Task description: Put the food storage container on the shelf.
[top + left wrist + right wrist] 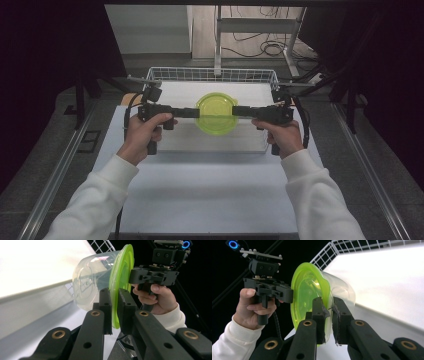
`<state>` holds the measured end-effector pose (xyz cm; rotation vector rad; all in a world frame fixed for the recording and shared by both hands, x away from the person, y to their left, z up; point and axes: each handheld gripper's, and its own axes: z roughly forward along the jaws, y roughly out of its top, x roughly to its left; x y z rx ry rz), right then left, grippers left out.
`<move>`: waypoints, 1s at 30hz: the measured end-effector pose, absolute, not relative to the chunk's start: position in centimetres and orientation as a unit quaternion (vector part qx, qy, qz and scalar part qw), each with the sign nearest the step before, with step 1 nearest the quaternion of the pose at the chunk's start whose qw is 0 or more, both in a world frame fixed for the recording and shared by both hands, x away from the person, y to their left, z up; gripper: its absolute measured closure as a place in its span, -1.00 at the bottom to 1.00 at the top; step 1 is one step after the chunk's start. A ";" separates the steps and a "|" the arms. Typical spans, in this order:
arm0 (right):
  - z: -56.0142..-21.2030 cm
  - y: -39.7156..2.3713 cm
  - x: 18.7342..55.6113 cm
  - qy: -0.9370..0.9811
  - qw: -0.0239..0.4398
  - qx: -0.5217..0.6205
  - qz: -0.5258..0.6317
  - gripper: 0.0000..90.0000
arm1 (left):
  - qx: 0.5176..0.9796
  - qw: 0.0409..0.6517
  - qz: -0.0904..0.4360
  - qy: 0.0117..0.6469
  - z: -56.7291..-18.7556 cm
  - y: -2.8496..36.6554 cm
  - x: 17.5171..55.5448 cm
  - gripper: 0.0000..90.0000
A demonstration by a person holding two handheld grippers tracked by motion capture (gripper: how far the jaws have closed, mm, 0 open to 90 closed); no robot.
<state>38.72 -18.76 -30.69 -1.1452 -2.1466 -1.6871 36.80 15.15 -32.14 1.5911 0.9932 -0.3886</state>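
The clear container (216,120) with its green lid (216,107) hung level above the white tray (175,90) of the wire basket (210,74), pinched by its rim from both sides: the left gripper (192,112) and the right gripper (239,110) each had its jaws pressed onto the lid's edge. To carry it well, I judged both hands had to move together, level, without pulling apart, over the bench (210,200).
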 end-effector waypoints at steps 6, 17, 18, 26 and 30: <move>-30.2 -18.8 40.5 -0.716 0.095 -0.387 -0.574 0.80 | 0.681 0.574 -0.160 0.426 -31.4 15.2 38.7 0.85; -30.0 -19.0 43.9 -0.701 0.107 -0.413 -0.572 0.81 | 0.665 0.573 -0.187 0.441 -32.0 15.1 42.8 0.85; -30.1 -19.0 44.3 -0.698 0.110 -0.416 -0.572 0.81 | 0.665 0.571 -0.188 0.443 -32.0 15.1 43.1 0.85; -31.0 -18.9 46.1 -0.691 0.124 -0.445 -0.556 0.81 | 0.661 0.552 -0.203 0.466 -33.0 15.0 45.1 0.85; -31.5 -19.0 46.9 -0.682 0.135 -0.458 -0.554 0.81 | 0.644 0.557 -0.221 0.475 -33.5 15.0 45.9 0.85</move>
